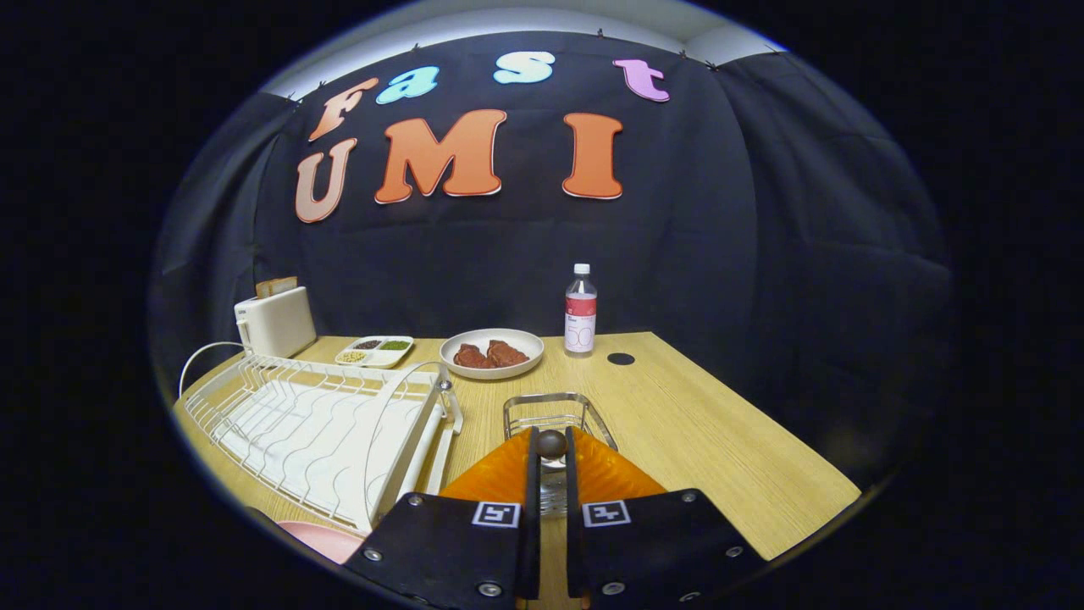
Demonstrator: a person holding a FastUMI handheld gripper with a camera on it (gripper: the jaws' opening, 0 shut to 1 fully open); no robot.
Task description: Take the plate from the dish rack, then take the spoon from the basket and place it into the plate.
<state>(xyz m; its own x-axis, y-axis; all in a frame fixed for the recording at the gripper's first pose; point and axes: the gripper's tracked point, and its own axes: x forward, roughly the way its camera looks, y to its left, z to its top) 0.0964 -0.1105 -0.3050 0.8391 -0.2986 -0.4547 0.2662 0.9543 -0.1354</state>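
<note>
My gripper [550, 449] is shut on the spoon [550, 442]. The spoon's dark round end sticks up between the fingertips, and a pale part of it shows lower in the narrow gap. Just beyond the fingertips stands the small wire basket [549, 407] on the wooden table. The white wire dish rack [322, 428] lies to the left of the fingers and has no plate in its slots. A pink plate [320, 539] rests on the table at the rack's near corner, left of and below my fingers, with only part of its rim showing.
At the back stand a white plate of meat [517, 341], a water bottle [580, 310], a small divided tray of seasonings [375, 349] and a white toaster [273, 320] with its cord. A round black hole [621, 358] marks the table. The table's right edge [762, 424] runs diagonally.
</note>
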